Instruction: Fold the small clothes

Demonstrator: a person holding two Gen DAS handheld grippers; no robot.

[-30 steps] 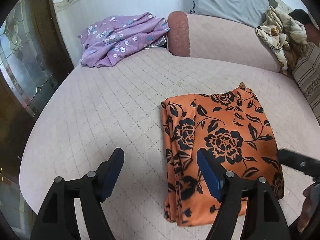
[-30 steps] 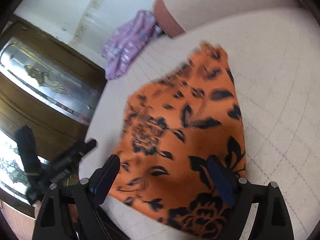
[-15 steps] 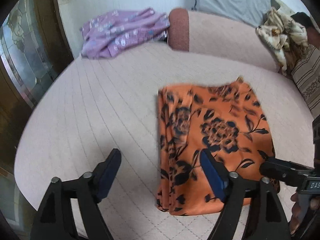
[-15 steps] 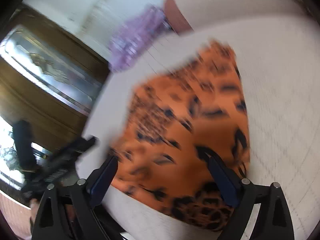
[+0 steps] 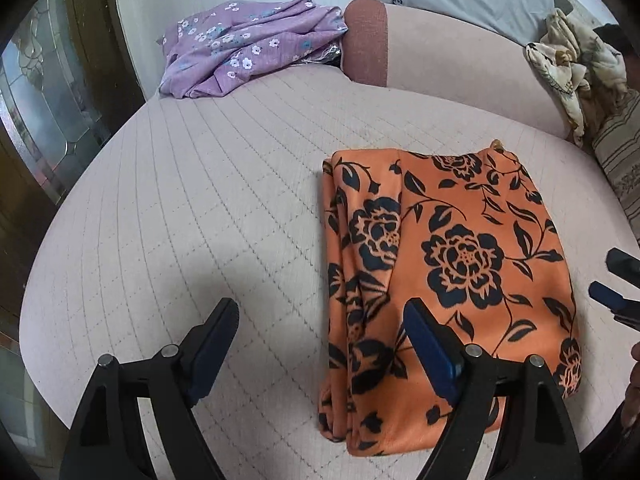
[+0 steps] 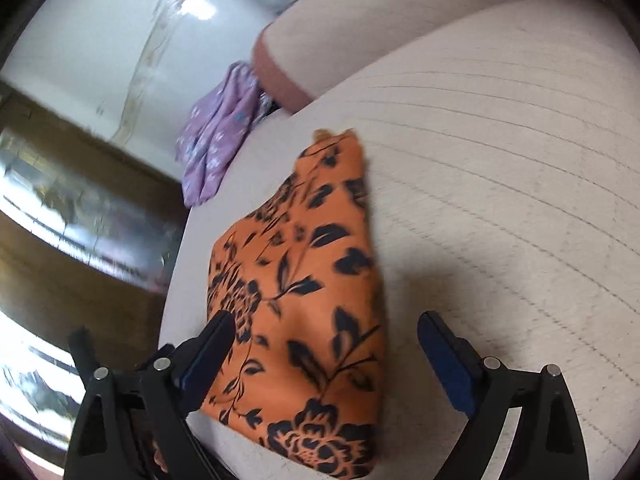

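Sofa seat (image 5: 200,208): big, pale, quilted. Orange cloth (image 5: 452,264) lies folded on seat, right of centre. Purple cloth (image 5: 248,44) heaped at far corner. Left tongs (image 5: 320,328) spread wide, empty, over cloth's near-left edge. Right tongs (image 6: 326,344) spread wide, empty, above cloth.

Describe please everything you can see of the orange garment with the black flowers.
The orange floral garment is of thin, smooth-looking fabric printed with black roses, leaves and vines. It is folded into a rough rectangle, with layered folds bunched along its left edge and a small tip sticking out at the far end. It lies flat on the quilted pale cushion. Neither the left gripper nor the right gripper touches it; both are open.
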